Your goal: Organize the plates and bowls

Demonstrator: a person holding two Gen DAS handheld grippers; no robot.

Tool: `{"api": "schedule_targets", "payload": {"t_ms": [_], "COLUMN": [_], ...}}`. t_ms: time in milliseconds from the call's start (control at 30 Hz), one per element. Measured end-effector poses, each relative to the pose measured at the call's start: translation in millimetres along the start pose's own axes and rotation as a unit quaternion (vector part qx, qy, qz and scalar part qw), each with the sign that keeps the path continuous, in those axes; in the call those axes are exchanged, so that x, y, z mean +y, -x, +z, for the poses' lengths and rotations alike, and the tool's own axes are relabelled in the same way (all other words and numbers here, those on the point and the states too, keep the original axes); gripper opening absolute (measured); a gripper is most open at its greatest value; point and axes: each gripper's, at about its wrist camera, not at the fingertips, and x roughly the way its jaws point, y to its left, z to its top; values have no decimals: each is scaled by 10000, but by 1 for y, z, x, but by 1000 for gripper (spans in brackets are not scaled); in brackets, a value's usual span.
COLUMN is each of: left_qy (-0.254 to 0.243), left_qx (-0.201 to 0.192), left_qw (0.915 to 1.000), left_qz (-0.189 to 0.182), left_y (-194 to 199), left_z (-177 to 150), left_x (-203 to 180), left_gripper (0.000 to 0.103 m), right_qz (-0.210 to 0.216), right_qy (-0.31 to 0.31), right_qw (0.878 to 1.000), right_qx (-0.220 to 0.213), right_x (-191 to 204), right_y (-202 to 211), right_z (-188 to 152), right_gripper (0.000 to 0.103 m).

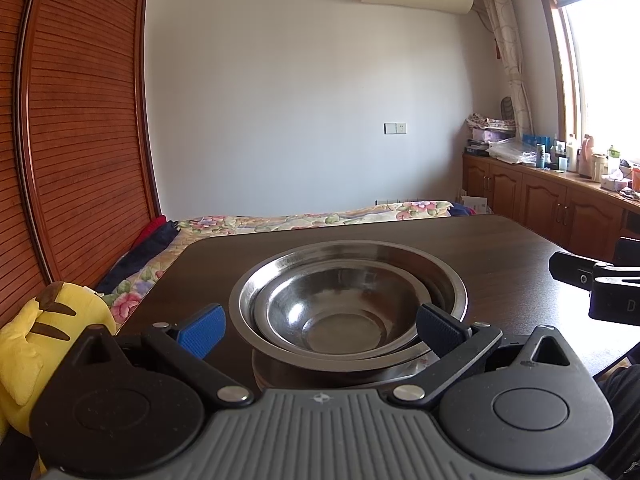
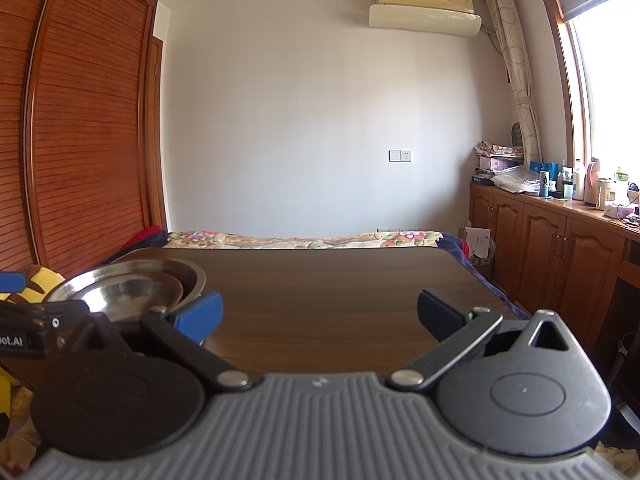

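A steel bowl stack (image 1: 348,304) sits on the dark wooden table (image 1: 500,256); smaller bowls nest inside a wide outer bowl. My left gripper (image 1: 320,330) is open just in front of the stack, its blue pads either side of the near rim, holding nothing. The right gripper (image 1: 592,284) shows at the right edge of the left wrist view. In the right wrist view my right gripper (image 2: 320,314) is open over bare table, empty, with the bowl stack (image 2: 132,284) off to its left and the left gripper's finger (image 2: 24,312) beside it.
A yellow plush toy (image 1: 44,328) lies left of the table by a wooden slatted wardrobe (image 1: 80,120). A bed with a floral cover (image 1: 304,220) lies beyond the table's far edge. Wooden cabinets (image 2: 560,248) with bottles run along the right wall under the window.
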Motion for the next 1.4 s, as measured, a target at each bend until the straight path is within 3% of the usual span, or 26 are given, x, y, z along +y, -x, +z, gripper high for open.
{"api": "schedule_targets", "payload": {"t_ms": [1400], "left_qy": [-38], "left_qx": [-17], "left_qw": [10000], "left_qz": [-8], "left_y": [3], "left_z": [2], "left_x": [-2], "left_gripper": [103], "right_qz": [-24], "right_qy": [-88], "right_qw": [9999], "right_qx": [42], "right_x": [-6], "right_y": [-3], "right_z": [-3], "right_gripper": [103]}}
